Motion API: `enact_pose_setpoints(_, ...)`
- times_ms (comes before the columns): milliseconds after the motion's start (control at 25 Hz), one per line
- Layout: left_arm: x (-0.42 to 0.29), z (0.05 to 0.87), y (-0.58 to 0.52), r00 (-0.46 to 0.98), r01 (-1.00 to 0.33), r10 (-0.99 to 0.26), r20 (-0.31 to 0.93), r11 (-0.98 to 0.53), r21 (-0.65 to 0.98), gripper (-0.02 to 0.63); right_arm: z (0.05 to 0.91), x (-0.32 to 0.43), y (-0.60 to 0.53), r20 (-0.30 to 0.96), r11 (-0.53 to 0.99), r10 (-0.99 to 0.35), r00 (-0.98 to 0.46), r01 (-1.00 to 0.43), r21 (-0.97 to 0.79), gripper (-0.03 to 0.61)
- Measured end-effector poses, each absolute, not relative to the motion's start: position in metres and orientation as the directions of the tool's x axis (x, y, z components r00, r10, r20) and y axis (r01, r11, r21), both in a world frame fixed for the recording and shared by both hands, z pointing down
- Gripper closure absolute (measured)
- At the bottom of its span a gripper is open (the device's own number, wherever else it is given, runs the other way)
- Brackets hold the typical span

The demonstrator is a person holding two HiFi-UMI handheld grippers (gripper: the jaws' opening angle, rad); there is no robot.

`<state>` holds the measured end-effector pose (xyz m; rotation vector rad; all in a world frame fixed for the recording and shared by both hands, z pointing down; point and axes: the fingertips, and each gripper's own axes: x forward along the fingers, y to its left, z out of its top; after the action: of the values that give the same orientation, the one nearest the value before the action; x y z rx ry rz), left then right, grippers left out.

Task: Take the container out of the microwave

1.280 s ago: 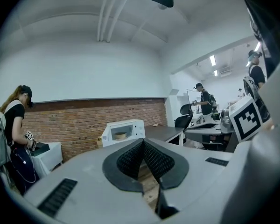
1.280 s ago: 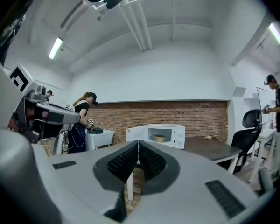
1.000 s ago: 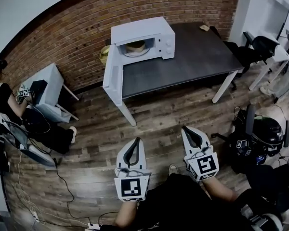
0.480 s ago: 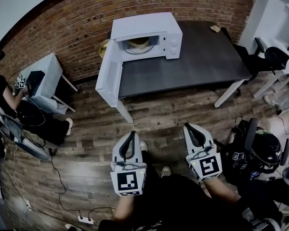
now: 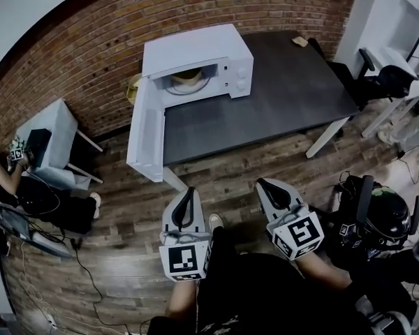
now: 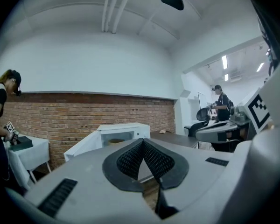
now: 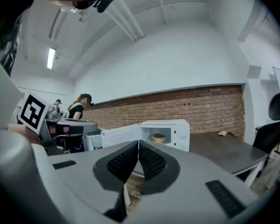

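Note:
A white microwave (image 5: 195, 54) stands on the left end of a dark table (image 5: 279, 96), its door (image 5: 146, 135) swung wide open toward me. Inside it sits a tan round container (image 5: 186, 77), also seen in the left gripper view as the container (image 6: 115, 140) and in the right gripper view as the container (image 7: 158, 137). My left gripper (image 5: 186, 192) and right gripper (image 5: 263, 184) are held side by side over the wooden floor, well short of the table. Both are shut with nothing between their pads, and both point toward the microwave (image 7: 165, 132).
A person sits at the far left beside a small white table (image 5: 52, 135). Black office chairs and white desks stand at the right, and a dark bag (image 5: 380, 215) lies on the floor by my right side. A small tan object (image 5: 298, 41) lies on the table's far corner.
Both grippers and my view have moved forward toward the table, so the microwave door now sits closer to the left gripper. The jaws stay shut.

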<state>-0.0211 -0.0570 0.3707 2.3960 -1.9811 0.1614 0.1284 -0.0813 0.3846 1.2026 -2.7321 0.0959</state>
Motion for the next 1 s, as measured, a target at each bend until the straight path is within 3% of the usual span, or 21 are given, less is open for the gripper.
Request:
enact_pose_setpoints(160, -0.035, 0.351, -0.093, 0.181, -0.982, -0.982, 0.050, -0.183, -0.050, 0.606, 0.372, 0.105, -0.119, 0.177, 0.708, -0.701, -0.691, -0.704, 0.053, 0.514)
enact_pose_setpoints(440, -0.065, 0.350, -0.146, 0.232, -0.969, -0.969, 0.079, -0.237, -0.066, 0.606, 0.365, 0.048, -0.170, 0.179, 0.737, -0.670, -0.720, -0.674, 0.048, 0.514)
enact_pose_setpoints(1000, -0.104, 0.376, -0.249, 0.349, -0.935, -0.931, 0.104, -0.353, -0.023, 0.606, 0.376, -0.002, -0.259, 0.189, 0.676, -0.733, -0.654, -0.732, 0.088, 0.514)
